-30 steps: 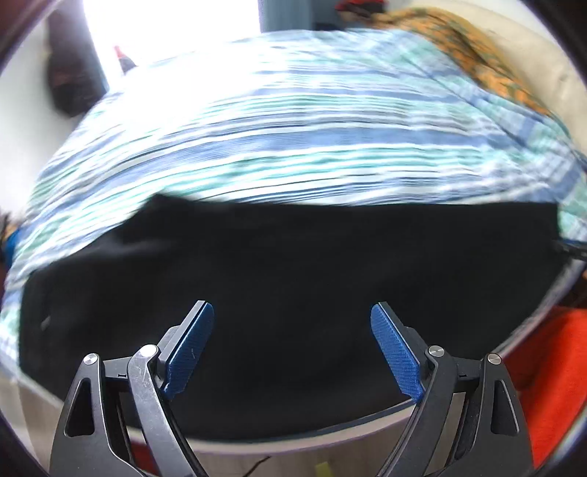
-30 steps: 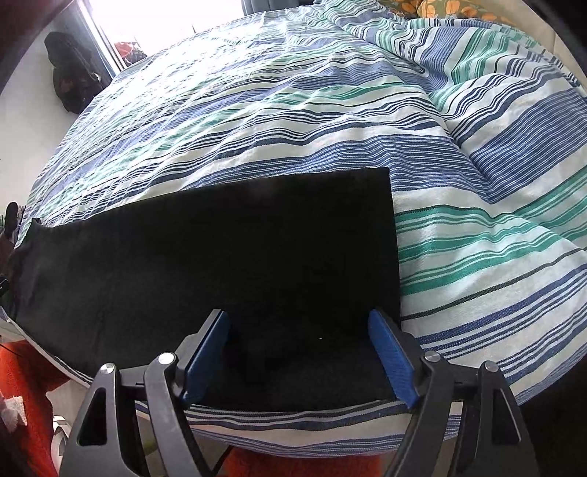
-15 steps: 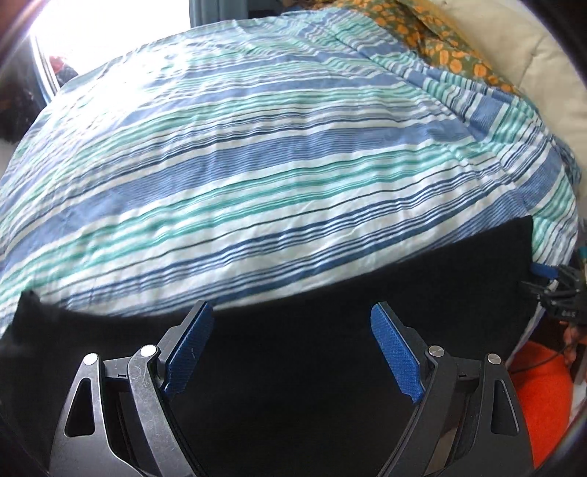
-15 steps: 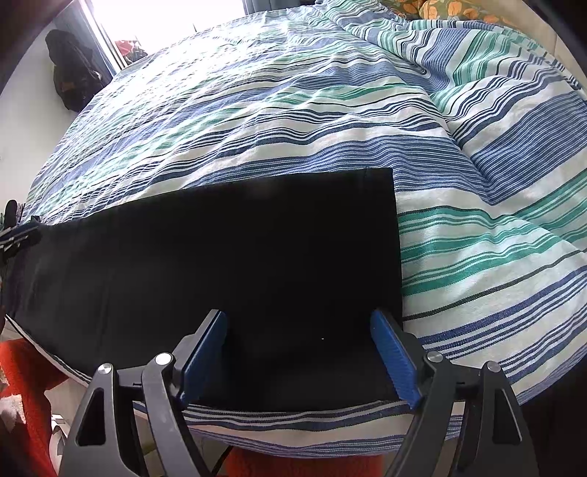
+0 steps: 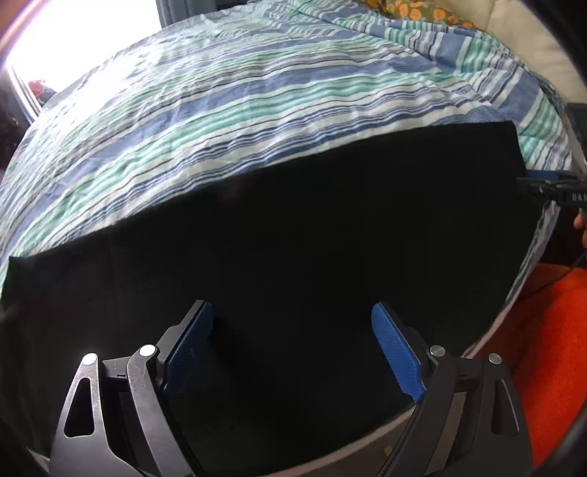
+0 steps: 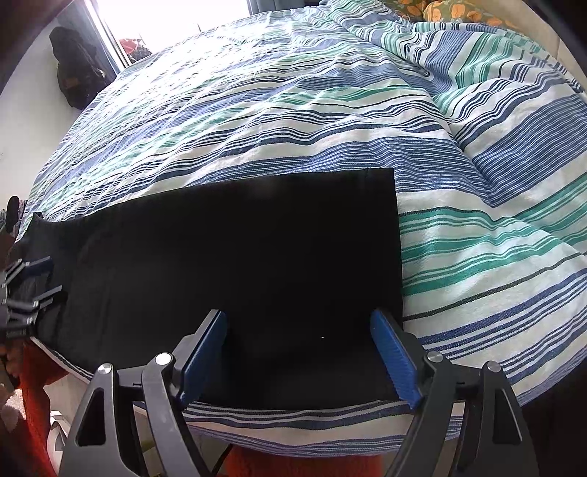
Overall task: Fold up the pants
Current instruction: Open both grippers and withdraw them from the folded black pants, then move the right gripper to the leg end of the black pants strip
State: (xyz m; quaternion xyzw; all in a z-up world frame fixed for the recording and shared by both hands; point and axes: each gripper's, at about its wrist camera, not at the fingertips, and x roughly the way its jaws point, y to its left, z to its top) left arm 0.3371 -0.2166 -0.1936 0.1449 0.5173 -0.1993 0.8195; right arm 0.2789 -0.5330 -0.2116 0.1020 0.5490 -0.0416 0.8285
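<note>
Black pants [image 5: 293, 238] lie flat in a long strip along the near edge of a striped bed; they also show in the right wrist view [image 6: 256, 249]. My left gripper [image 5: 293, 352] is open and empty, just above the left part of the pants. My right gripper [image 6: 299, 352] is open and empty over the right end, its right finger near the pants' straight right edge. The right gripper shows at the right edge of the left wrist view [image 5: 550, 187], and the left gripper at the left edge of the right wrist view [image 6: 25, 290].
The bed cover [image 6: 330, 110] has blue, green and white stripes, with bunched folds at the far right. An orange-patterned pillow [image 5: 414, 11] lies at the head. Red-orange fabric [image 5: 543, 352] lies on the floor beside the bed. A dark bag [image 6: 73, 77] stands by the bright window.
The left gripper has swung and settled lower over the pants, its view now sharp. The right gripper has barely moved. Both stay open.
</note>
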